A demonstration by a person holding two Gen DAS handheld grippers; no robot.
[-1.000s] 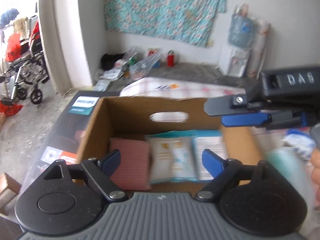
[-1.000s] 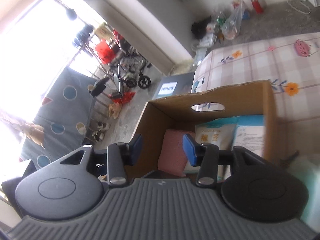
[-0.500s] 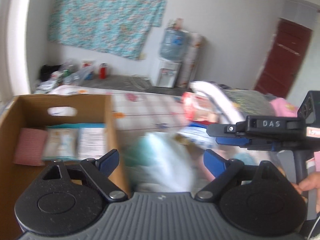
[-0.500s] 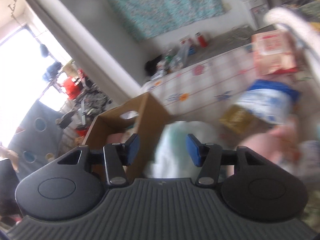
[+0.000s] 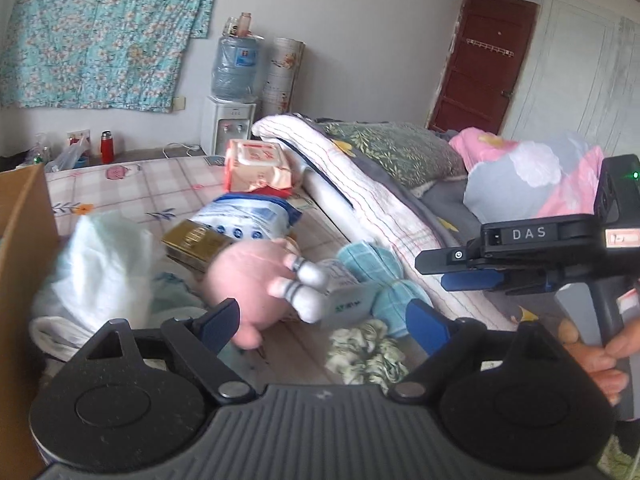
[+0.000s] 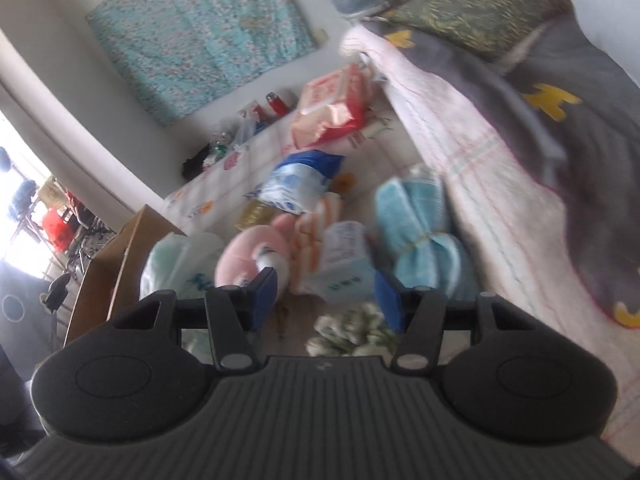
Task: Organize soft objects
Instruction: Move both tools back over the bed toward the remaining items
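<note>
Soft things lie in a heap on the bed. A pink plush toy (image 5: 248,280) (image 6: 248,256) lies in the middle, beside a tied light-blue towel bundle (image 5: 376,280) (image 6: 420,232), a small tissue pack (image 5: 348,300) (image 6: 344,264) and a pale green floral cloth (image 5: 364,354) (image 6: 352,330). A mint bag (image 5: 100,264) (image 6: 176,260) rests against the cardboard box (image 5: 20,248) (image 6: 108,264). My left gripper (image 5: 324,320) is open above the heap. My right gripper (image 6: 326,298) is open and empty; it shows side-on in the left wrist view (image 5: 452,268).
Further back lie a blue-white pack (image 5: 252,220), a gold box (image 5: 196,240) and an orange wipes pack (image 5: 256,168). A rolled quilt (image 5: 360,208) and pillows (image 5: 392,152) bound the heap on the right. A water dispenser (image 5: 230,112) stands by the wall.
Both grippers have swung right, away from the cardboard box and its packed items, to face the heap on the bed. Both stay open and empty.
</note>
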